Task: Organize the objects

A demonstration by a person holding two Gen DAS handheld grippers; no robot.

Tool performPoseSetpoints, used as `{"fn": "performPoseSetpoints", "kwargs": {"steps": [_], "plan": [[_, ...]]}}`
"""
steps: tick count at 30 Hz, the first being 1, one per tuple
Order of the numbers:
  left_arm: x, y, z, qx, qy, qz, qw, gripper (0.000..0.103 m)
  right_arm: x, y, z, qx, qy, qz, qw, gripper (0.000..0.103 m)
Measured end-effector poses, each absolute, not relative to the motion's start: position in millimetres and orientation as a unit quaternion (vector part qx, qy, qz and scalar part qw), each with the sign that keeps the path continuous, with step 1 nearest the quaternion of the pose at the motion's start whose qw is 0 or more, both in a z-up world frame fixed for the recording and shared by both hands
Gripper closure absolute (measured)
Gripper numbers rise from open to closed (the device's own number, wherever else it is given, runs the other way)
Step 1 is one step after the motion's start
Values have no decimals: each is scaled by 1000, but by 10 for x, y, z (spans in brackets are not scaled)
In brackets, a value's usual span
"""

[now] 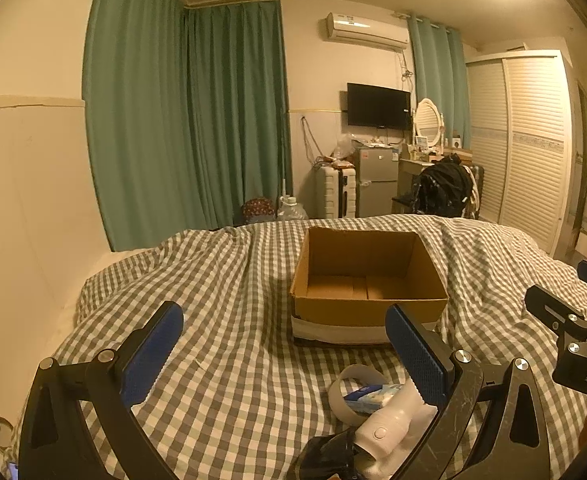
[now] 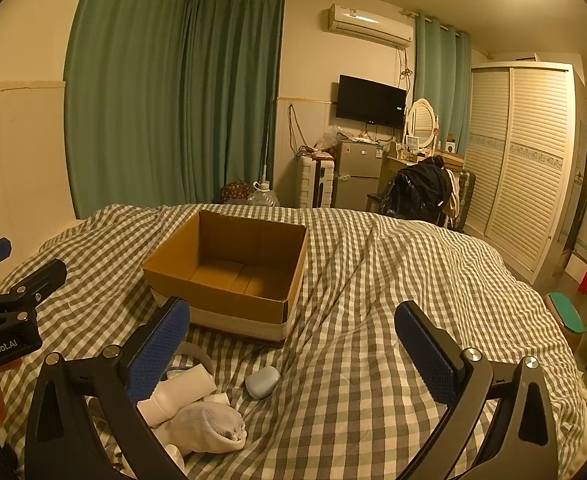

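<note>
An open, empty cardboard box (image 1: pixel 367 280) stands on the checked bedspread (image 1: pixel 233 360); it also shows in the right wrist view (image 2: pixel 229 268). Small items lie in a pile in front of it: a tape roll (image 1: pixel 355 384), a blue and white packet (image 1: pixel 373 394), a white bottle-shaped device (image 1: pixel 389 424) and a black bag (image 1: pixel 329 456). The right wrist view shows a white bottle (image 2: pixel 181 392), a rolled white sock (image 2: pixel 209 428) and a pale blue case (image 2: pixel 262 382). My left gripper (image 1: pixel 289 356) is open above the bed, left of the pile. My right gripper (image 2: pixel 293 354) is open above the case.
The bed fills the foreground, with a wall on the left. Beyond it stand green curtains (image 1: pixel 185 128), a suitcase (image 1: pixel 339 192), a small fridge (image 1: pixel 376 182), a chair with a black jacket (image 1: pixel 445 188) and a white wardrobe (image 1: pixel 533 152).
</note>
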State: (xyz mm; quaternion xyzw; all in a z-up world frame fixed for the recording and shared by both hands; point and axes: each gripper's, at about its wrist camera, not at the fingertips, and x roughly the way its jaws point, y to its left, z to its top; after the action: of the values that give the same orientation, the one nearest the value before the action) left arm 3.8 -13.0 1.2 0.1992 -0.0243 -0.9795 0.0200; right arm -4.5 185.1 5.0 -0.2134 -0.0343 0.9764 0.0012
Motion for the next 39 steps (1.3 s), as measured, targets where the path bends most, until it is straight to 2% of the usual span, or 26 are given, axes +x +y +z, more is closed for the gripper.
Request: {"fn": "performPoseSetpoints", "kwargs": {"steps": [39], "plan": [[45,-106,13,202,-29,-979,15,0,-38,1792,22,-216,-36,976,-6,0]]}}
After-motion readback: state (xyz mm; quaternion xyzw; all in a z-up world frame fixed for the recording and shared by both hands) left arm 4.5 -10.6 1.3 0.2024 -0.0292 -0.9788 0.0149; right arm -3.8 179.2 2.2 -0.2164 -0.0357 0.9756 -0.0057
